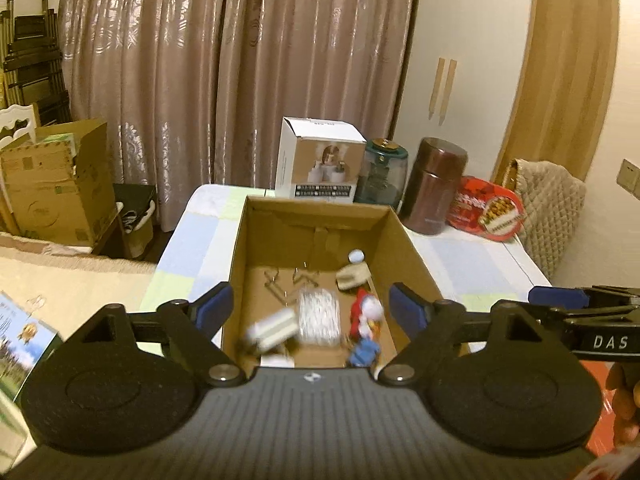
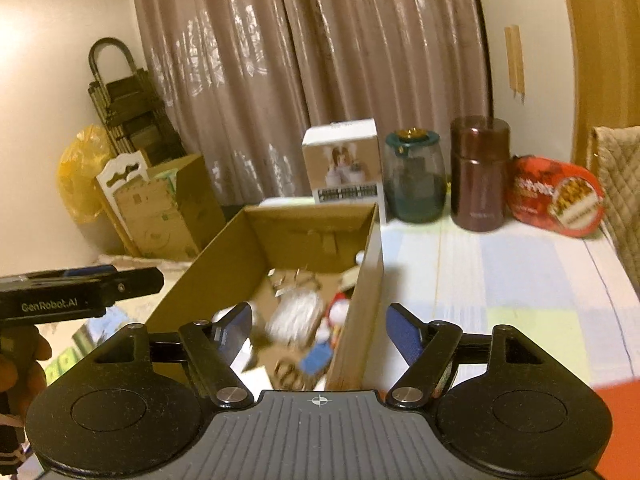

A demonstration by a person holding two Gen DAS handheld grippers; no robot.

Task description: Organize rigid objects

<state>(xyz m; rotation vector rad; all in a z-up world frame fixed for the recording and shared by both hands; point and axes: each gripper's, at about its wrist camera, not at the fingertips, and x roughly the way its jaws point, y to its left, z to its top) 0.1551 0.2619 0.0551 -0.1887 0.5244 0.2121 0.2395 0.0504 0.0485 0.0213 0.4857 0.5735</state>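
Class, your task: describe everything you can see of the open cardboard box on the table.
The cardboard box is plain brown corrugated card, rectangular, open at the top, with tape marks on its inner far wall. It sits upright on a pale checked tablecloth, in front of a white carton. Inside, on its floor, lie small items: a red-and-white figurine, a blue toy, a clear packet and metal clips. Both grippers hover open near it, touching nothing.
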